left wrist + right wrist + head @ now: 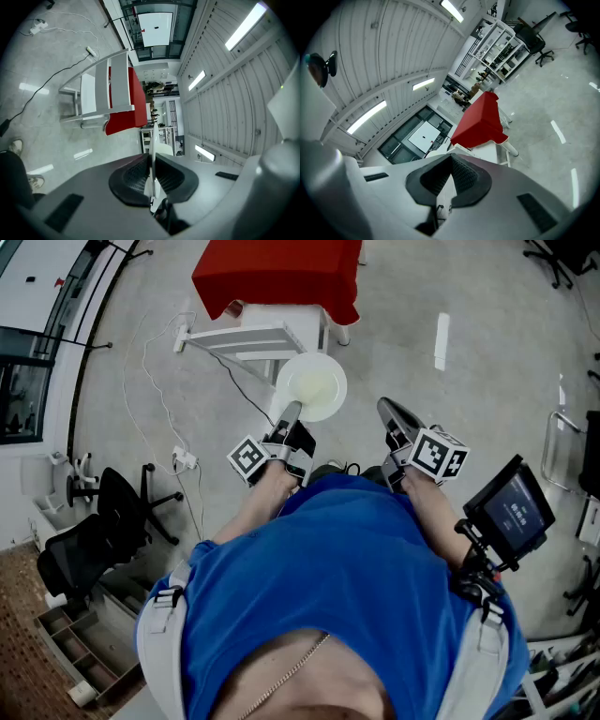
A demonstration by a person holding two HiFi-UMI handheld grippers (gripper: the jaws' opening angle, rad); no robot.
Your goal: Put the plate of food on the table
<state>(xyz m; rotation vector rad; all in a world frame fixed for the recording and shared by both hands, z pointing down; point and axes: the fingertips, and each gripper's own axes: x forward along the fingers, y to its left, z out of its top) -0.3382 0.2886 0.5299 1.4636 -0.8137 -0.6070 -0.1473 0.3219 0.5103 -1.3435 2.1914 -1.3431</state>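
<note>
A round white plate [311,385] with pale yellowish food in its middle hangs over the grey floor, in front of the table with the red cloth [277,273]. My left gripper [289,412] is shut on the plate's near rim. In the left gripper view the plate [153,150] shows edge-on as a thin white line pinched between the black pads, with the red table [138,101] beyond. My right gripper [387,410] hovers to the right of the plate, apart from it. Its pads [461,176] meet with nothing between them. The red table [480,122] lies ahead of it.
A white bench [248,338] stands against the near side of the red table. White and black cables [159,395] trail over the floor at the left. A black office chair [117,507] sits at the lower left. A dark screen on a mount [511,507] is at my right.
</note>
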